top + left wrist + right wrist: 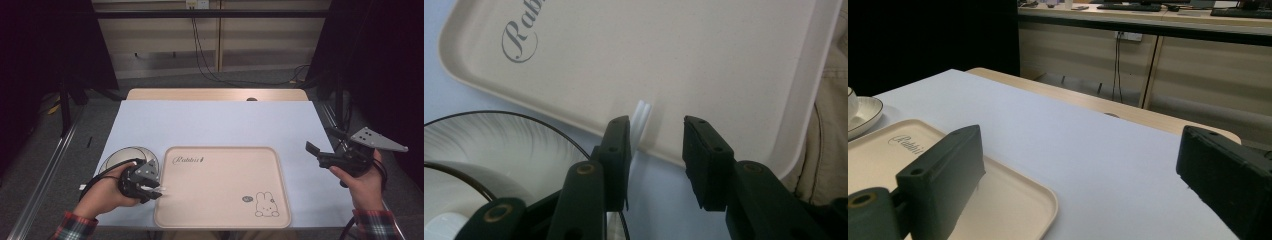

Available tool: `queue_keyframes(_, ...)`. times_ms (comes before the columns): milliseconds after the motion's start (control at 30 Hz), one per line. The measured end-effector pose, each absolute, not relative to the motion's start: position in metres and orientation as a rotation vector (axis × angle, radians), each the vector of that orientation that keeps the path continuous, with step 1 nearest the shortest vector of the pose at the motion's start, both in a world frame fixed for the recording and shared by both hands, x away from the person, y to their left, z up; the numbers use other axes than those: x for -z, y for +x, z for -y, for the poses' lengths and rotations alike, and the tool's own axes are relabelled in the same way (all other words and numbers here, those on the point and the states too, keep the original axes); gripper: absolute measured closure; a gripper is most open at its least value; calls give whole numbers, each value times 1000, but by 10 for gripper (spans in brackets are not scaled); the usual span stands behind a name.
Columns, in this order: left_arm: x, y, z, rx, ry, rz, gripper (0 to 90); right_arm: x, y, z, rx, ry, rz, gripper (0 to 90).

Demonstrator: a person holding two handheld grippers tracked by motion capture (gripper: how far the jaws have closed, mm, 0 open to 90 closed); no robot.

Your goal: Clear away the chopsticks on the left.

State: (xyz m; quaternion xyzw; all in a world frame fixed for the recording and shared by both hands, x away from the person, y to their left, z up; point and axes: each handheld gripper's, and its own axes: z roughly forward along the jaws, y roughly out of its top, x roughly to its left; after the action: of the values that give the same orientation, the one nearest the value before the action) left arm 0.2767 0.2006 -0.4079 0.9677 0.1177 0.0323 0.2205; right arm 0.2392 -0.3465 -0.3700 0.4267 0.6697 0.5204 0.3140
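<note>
We see a counter [215, 120] covered with a pale blue sheet, its wooden edge bare at the far side. Beyond it lie grey floor, pale wall panels with dangling black cables and dark curtains at both sides.

A beige tray [225, 170] lies at the near middle. Its far left corner bears script writing that starts with "Rabbit", the rest too small to read, and a drawn rabbit sits at its near right corner.

Left of the tray stands a white dish with a dark rim [112, 159].

Our left claw [152, 189] hangs at the tray's near left edge, its jaws partly open, with a thin white strip [642, 120] beside one pad, lying over the tray's rim; we cannot tell whether it is gripped.

Our right claw [320, 145] hovers wide open and empty, right of the tray.
</note>
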Motion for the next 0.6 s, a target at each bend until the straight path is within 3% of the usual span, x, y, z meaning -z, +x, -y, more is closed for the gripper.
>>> queue_keyframes(600,414,277,-200,-92,2701,-313,660,371,240,345,-1382,1121,-1780,52)
